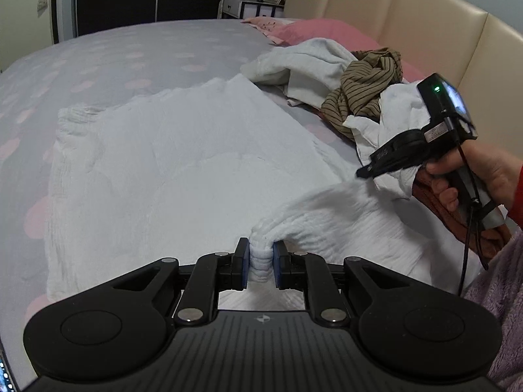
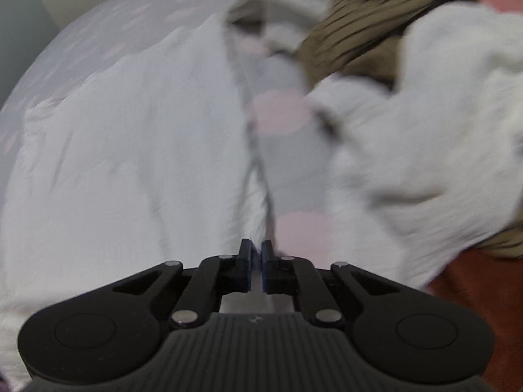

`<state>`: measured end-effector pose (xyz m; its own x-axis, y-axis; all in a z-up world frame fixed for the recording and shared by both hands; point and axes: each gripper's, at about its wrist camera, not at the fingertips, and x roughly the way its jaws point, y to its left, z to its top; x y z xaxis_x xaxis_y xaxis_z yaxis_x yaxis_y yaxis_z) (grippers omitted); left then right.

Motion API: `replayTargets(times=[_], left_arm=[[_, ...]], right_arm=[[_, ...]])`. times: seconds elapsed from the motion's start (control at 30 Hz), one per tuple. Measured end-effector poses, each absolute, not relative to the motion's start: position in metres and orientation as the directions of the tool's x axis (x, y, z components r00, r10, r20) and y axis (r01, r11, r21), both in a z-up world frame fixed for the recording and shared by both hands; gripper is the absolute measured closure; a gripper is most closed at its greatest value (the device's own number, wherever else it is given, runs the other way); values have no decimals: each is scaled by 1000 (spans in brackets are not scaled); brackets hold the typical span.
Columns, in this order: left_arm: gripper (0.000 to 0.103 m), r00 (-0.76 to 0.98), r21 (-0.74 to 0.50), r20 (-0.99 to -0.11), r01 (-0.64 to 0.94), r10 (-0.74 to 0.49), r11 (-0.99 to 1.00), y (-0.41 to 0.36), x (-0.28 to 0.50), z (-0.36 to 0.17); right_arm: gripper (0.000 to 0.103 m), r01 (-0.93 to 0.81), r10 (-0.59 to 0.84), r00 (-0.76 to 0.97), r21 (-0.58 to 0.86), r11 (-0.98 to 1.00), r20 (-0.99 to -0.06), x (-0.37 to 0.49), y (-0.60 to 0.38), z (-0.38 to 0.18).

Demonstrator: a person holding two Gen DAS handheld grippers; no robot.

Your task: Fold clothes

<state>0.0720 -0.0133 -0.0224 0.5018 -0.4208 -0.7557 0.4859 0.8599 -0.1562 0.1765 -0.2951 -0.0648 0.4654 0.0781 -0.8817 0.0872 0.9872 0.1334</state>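
A white crinkled garment (image 1: 183, 163) lies spread flat on the bed, and the right wrist view shows the white garment (image 2: 130, 147) too. My left gripper (image 1: 261, 261) is shut on a bunched fold of its near edge, which stands up between the blue pads. My right gripper (image 1: 364, 173), held in a person's hand (image 1: 483, 170), pinches the same garment's right edge, and a ridge of cloth rises to its tip. In its own blurred view the right gripper (image 2: 257, 258) has its jaws almost together on that thin edge.
A pile of clothes sits at the right: a cream garment (image 1: 310, 62), an olive striped one (image 1: 366, 85), a white one (image 1: 392, 111) and a rust-coloured one (image 2: 474, 294). Behind are a pink pillow (image 1: 327, 31) and a beige headboard (image 1: 408, 16). The grey dotted sheet (image 1: 130, 52) stretches left.
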Motion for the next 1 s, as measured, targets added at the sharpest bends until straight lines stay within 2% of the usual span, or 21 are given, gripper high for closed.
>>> replayTargets(times=[0.13, 0.3, 0.4, 0.5, 0.6, 0.87, 1.0], left_arm=[[91, 511, -77, -782, 488, -357, 869, -26, 80, -34], [88, 552, -44, -778, 426, -299, 904, -22, 91, -44], [78, 557, -44, -788, 374, -262, 926, -16, 95, -51], [76, 545, -81, -797, 332, -261, 940, -5, 96, -51], [61, 539, -114, -796, 314, -276, 942, 3, 91, -47], [59, 445, -185, -838, 314, -316, 931, 3, 85, -65], [59, 418, -191, -854, 302, -309, 934, -1, 88, -77]], right_arm=[[97, 85, 29, 459, 77, 993, -888, 181, -298, -75], [96, 13, 6, 489, 15, 1000, -873, 184, -288, -79], [96, -3, 2, 501, 1, 1000, -866, 189, -287, -83], [95, 1, -17, 507, -19, 1000, -862, 188, -289, -85], [91, -6, -55, 541, -69, 998, -840, 182, -288, -75], [90, -83, 13, 562, -41, 996, -827, 160, -278, -58], [83, -139, 50, 564, -35, 990, -824, 150, -266, -52]])
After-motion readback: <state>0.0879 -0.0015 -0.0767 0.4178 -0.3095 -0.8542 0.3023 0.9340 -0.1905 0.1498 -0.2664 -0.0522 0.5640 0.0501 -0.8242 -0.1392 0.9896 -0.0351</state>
